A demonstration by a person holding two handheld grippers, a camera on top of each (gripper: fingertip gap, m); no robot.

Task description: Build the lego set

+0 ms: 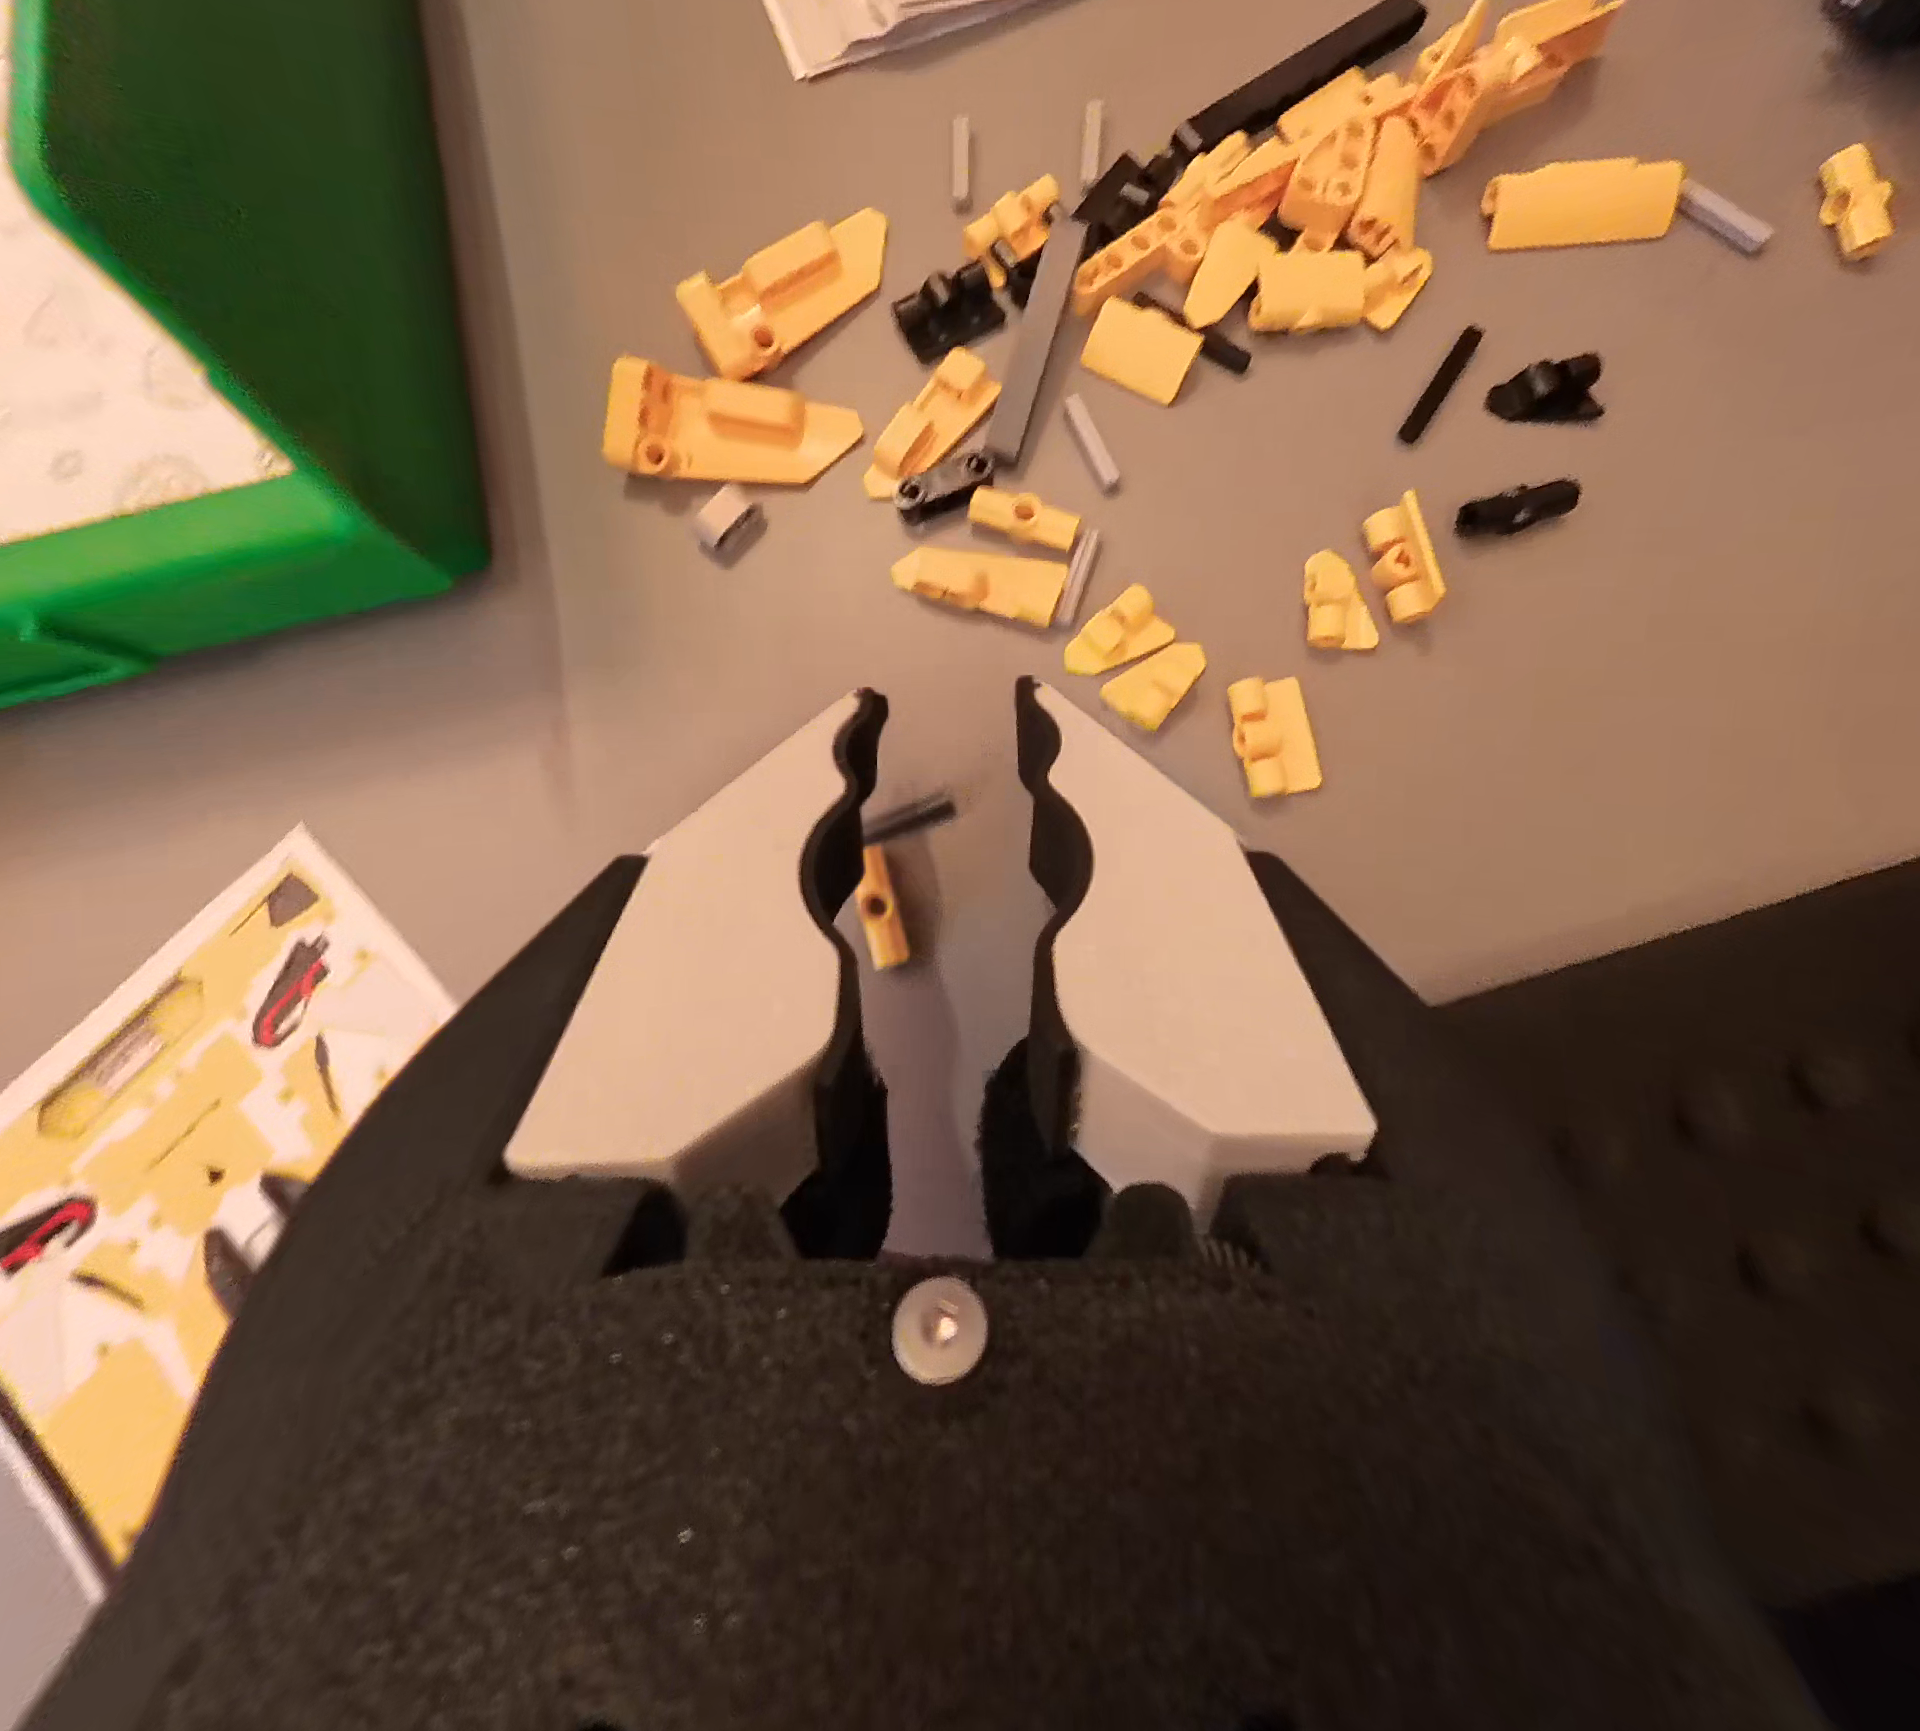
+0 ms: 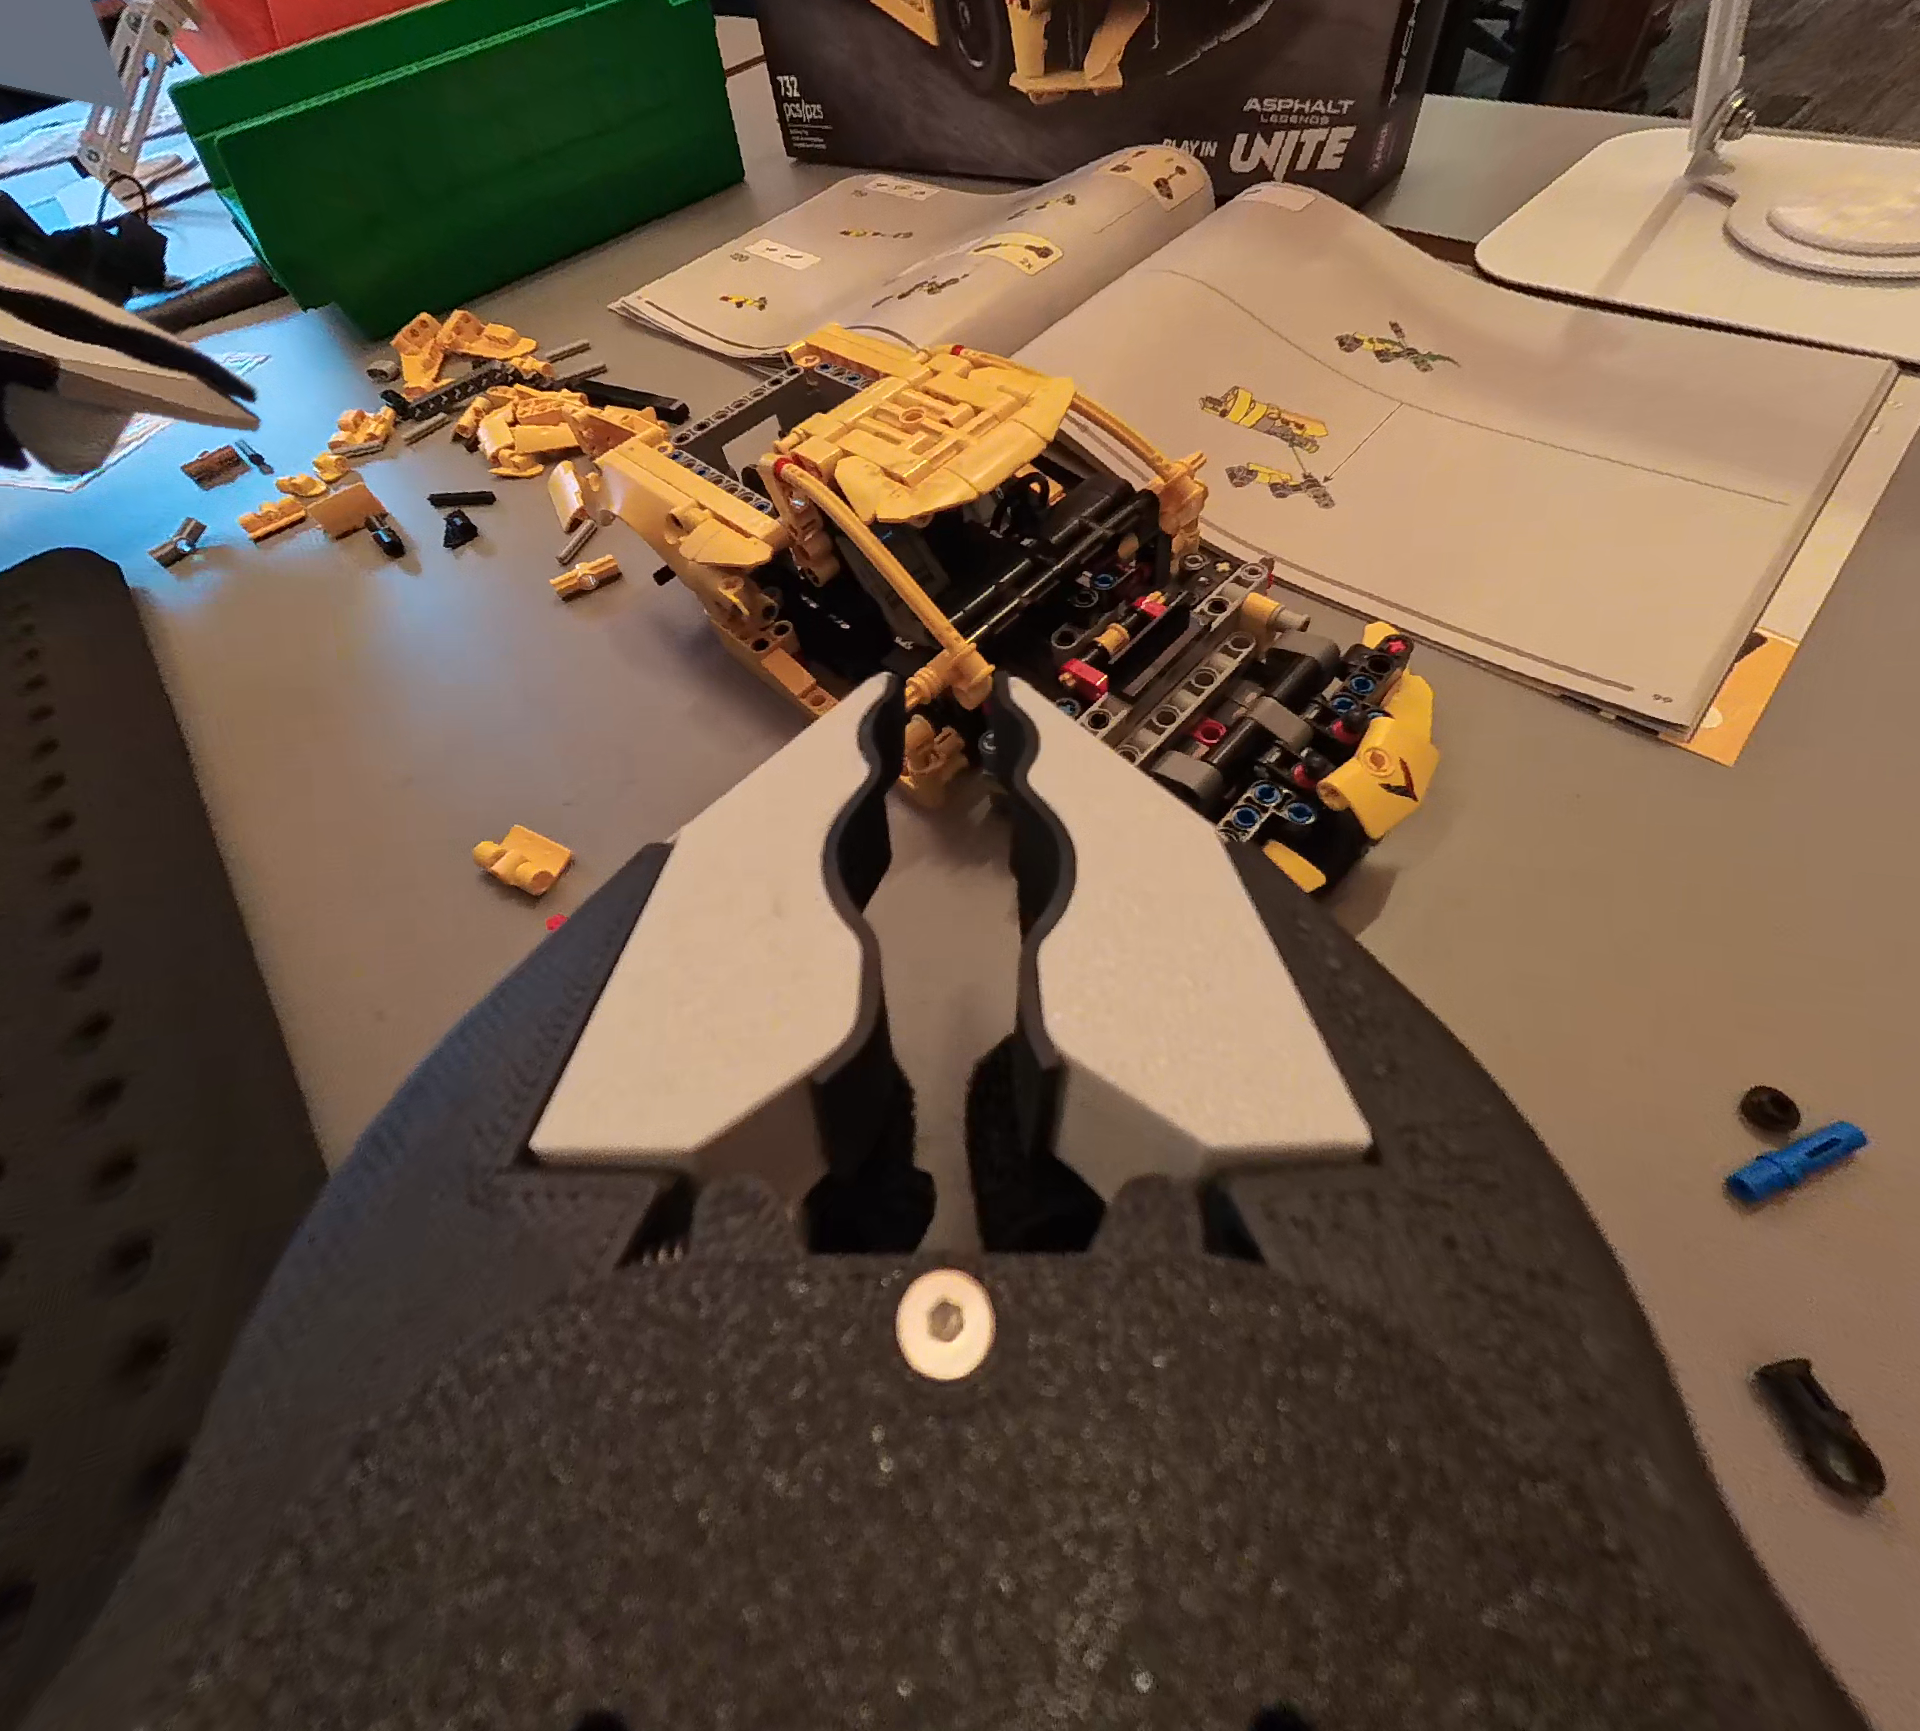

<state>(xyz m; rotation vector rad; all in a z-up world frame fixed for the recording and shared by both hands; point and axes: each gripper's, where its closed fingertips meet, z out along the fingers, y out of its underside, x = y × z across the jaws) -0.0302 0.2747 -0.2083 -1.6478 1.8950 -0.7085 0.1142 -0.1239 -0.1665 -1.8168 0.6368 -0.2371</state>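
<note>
Beside green bin (image 2: 468, 154), loose pieces (image 2: 488, 434)

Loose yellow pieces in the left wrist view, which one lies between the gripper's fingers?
The small yellow connector with a round hole, seen between the left gripper fingers; every other yellow piece lies beyond the fingertips.

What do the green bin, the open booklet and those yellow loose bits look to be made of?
Green bin: seemingly plastic, flat walls with a dull sheen; it could be corrugated sheet.
Open booklet: paper, matte, its thin printed pages curving at the fold.
Yellow loose bits: likely hard moulded plastic, smooth and slightly glossy, with crisp edges and round pin holes.
</note>
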